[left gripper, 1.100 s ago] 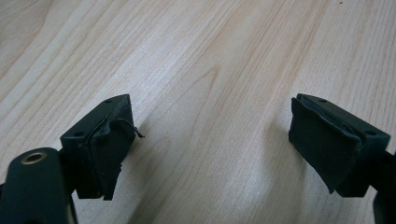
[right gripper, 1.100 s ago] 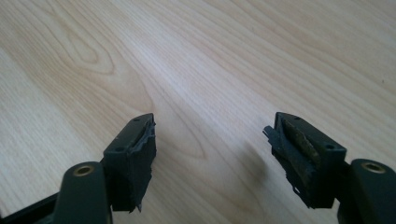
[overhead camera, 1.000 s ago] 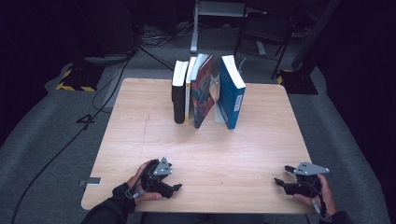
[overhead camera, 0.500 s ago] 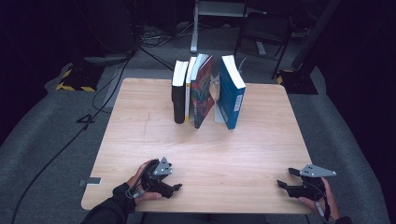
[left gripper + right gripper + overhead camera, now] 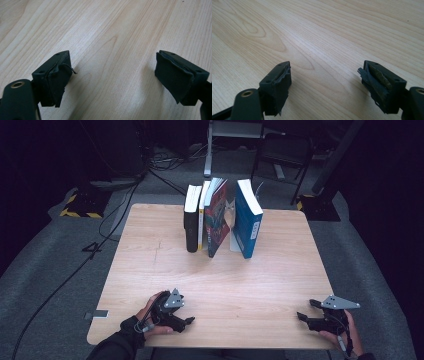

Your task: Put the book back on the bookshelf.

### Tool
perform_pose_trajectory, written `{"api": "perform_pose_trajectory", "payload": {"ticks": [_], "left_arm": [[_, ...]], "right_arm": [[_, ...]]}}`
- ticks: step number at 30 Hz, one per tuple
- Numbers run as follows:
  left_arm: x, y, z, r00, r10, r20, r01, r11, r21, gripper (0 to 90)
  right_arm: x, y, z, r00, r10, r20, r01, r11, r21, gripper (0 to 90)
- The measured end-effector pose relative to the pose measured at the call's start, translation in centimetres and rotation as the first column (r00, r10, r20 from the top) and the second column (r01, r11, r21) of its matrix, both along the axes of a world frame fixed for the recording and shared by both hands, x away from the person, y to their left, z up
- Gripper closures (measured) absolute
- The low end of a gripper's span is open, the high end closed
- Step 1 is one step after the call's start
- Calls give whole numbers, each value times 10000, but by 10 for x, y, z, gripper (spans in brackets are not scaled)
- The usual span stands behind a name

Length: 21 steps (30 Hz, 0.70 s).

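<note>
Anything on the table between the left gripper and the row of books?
No. In the high view, bare tabletop separates the left gripper from the books.

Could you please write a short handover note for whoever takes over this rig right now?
Left tool: open, nothing between its jaws, low over the table at the near left edge.
Right tool: open, holding nothing, jaws have just been opening; near right edge.
Books: four upright in a row at the far middle; the colourful one leans, with a gap before the blue book.
Done: nothing visibly handled.
Left: probably reach for the books; both tools are far from them.
</note>
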State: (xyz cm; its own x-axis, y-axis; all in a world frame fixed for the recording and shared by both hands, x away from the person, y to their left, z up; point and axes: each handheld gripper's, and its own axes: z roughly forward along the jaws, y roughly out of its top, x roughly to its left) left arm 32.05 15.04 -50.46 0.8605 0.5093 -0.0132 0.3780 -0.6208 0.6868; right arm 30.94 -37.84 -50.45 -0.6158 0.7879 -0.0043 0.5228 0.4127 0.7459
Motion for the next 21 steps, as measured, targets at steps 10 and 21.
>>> {"api": "perform_pose_trajectory", "payload": {"ticks": [10,21], "left_arm": [[1,0,0,10000,-19,7,19,10000,7,144],[1,0,0,10000,-18,8,18,10000,8,143]], "right_arm": [[1,0,0,10000,-73,-19,74,10000,24,234],[2,0,0,10000,-58,-21,59,10000,47,234]]}}
